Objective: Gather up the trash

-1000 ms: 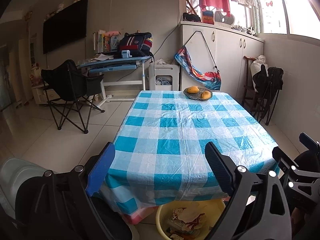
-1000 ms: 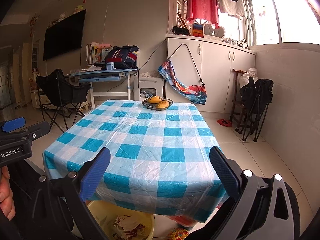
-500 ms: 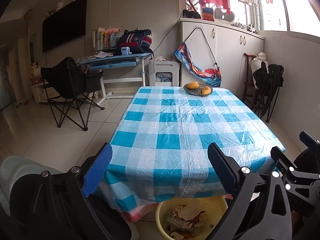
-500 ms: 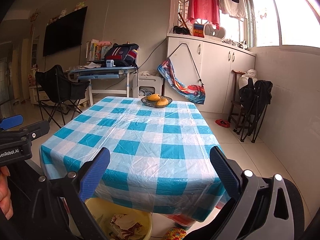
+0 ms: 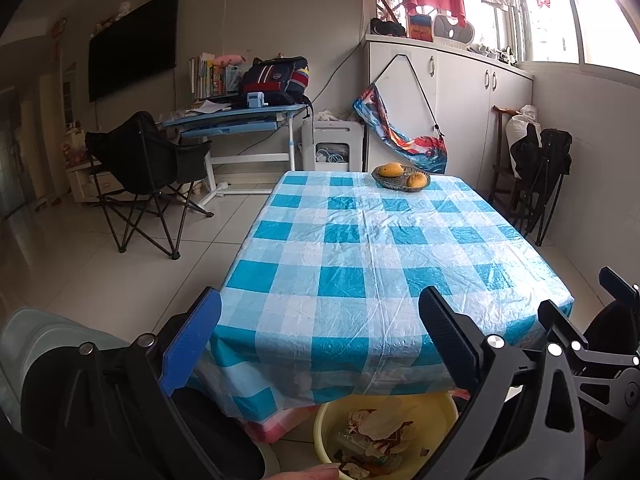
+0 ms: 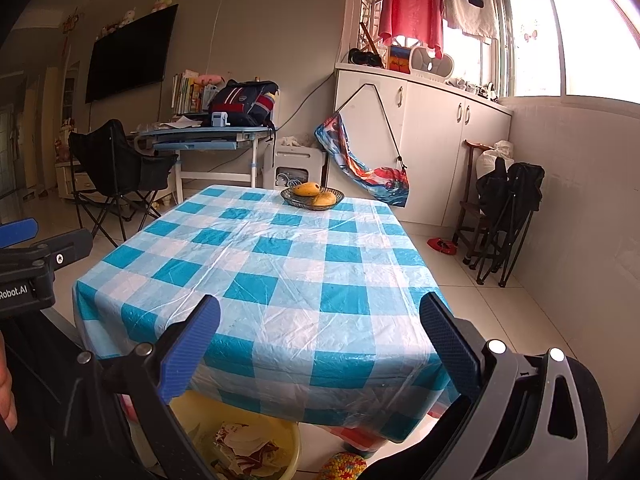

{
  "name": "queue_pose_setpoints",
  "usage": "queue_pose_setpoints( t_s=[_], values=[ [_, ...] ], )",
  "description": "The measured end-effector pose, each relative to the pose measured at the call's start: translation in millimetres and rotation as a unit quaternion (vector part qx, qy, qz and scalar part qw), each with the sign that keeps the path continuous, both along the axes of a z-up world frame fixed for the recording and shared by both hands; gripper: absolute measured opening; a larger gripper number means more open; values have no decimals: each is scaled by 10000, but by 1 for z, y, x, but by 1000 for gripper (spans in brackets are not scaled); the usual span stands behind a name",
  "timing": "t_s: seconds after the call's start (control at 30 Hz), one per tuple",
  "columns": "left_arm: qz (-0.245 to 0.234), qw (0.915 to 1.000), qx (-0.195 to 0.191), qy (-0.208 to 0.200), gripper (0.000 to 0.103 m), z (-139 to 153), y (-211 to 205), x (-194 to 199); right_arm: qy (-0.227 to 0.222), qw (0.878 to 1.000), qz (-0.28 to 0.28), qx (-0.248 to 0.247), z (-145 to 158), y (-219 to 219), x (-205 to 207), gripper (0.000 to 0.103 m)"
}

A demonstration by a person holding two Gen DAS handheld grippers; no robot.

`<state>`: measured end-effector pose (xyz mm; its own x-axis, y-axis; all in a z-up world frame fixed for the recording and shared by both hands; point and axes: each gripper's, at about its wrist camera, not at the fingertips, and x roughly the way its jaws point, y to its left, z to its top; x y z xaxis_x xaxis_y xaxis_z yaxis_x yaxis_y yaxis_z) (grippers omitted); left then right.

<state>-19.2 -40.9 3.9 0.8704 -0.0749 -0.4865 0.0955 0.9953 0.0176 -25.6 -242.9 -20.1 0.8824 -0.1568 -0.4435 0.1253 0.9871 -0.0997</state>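
Most of what I see is the worktop (image 5: 360, 264) under its blue-checked cloth, bare but for a fruit basket (image 5: 400, 178) at the far end. Beneath its near edge sits the yellow basin (image 5: 328, 436), with the trash (image 5: 376, 432) lying crumpled inside. My left hand-held gripper (image 5: 320, 340) has just been opening, nothing between its jaws; my right hand-held gripper (image 6: 320, 340) is spread wide, empty.
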Motion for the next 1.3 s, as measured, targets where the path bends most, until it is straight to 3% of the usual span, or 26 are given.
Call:
queue_pose_setpoints(
  t_s=[1.3],
  values=[
    [122,9999,40,-106,96,3,6,2,156,9997,86,-148,-10,-2,1,95]
  ],
)
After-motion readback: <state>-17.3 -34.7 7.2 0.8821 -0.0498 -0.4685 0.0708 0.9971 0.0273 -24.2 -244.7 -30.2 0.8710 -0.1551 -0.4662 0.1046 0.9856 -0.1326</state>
